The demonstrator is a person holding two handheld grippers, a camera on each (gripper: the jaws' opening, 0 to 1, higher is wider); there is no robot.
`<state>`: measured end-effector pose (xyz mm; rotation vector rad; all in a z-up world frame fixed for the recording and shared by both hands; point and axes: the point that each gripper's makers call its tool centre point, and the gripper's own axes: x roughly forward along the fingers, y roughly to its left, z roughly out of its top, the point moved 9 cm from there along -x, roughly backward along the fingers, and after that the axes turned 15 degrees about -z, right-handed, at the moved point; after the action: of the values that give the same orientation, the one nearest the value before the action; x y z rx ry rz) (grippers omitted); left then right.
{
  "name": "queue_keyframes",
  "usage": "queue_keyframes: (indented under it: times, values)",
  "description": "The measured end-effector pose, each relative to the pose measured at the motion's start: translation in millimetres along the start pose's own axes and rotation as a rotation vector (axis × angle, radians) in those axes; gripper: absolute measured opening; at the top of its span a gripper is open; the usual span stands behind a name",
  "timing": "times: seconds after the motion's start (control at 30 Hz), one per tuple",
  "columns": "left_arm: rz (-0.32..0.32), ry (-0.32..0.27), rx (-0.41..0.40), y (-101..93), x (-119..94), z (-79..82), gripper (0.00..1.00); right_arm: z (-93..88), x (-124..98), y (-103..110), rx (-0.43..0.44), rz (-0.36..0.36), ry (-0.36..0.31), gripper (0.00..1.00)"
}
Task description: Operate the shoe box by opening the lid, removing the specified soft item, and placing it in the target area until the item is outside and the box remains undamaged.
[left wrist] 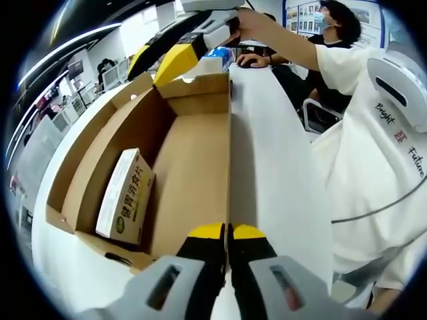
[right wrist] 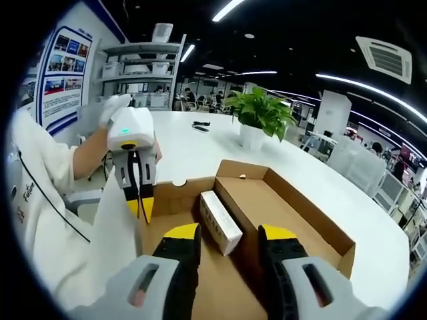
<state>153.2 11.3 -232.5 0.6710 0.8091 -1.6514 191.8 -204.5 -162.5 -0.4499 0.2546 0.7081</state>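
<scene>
In the left gripper view the open brown cardboard shoe box (left wrist: 190, 167) lies on the long white table (left wrist: 280, 173); its lid flap is already folded out at nine o'clock. A small white-and-green carton with printed characters (left wrist: 125, 197) leans against the box's left wall; that seems the item to lift out, though I cannot tell how soft it is. The left gripper (left wrist: 228, 235) at six o'clock has its yellow-tipped jaws pressed together, apparently nipping the box's near edge; the right gripper (left wrist: 175, 61) hangs at twelve o'clock beyond the far end.

In the right gripper view the right gripper (right wrist: 229, 241) stands wide apart, holding nothing, just above the carton (right wrist: 220, 222); the left gripper (right wrist: 143, 200) sits at ten o'clock on the rim. I judge the lid step done; next it needs to descend astride the carton and close gently.
</scene>
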Motion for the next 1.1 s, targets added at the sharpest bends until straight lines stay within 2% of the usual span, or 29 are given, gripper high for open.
queue_keyframes:
  times: [0.37,0.77,1.1]
  values:
    - [0.000,0.001,-0.001,0.1,0.0,0.1,0.01,0.9,5.2,0.5,-0.017,0.017,0.007,0.34]
    - [0.003,0.000,0.001,-0.3,0.3,-0.4,0.01,3.0,25.6,20.4,-0.088,0.072,0.036,0.34]
    - [0.002,-0.001,0.005,-0.3,0.4,-0.9,0.01,3.0,40.5,28.6,-0.110,0.073,0.053,0.35]
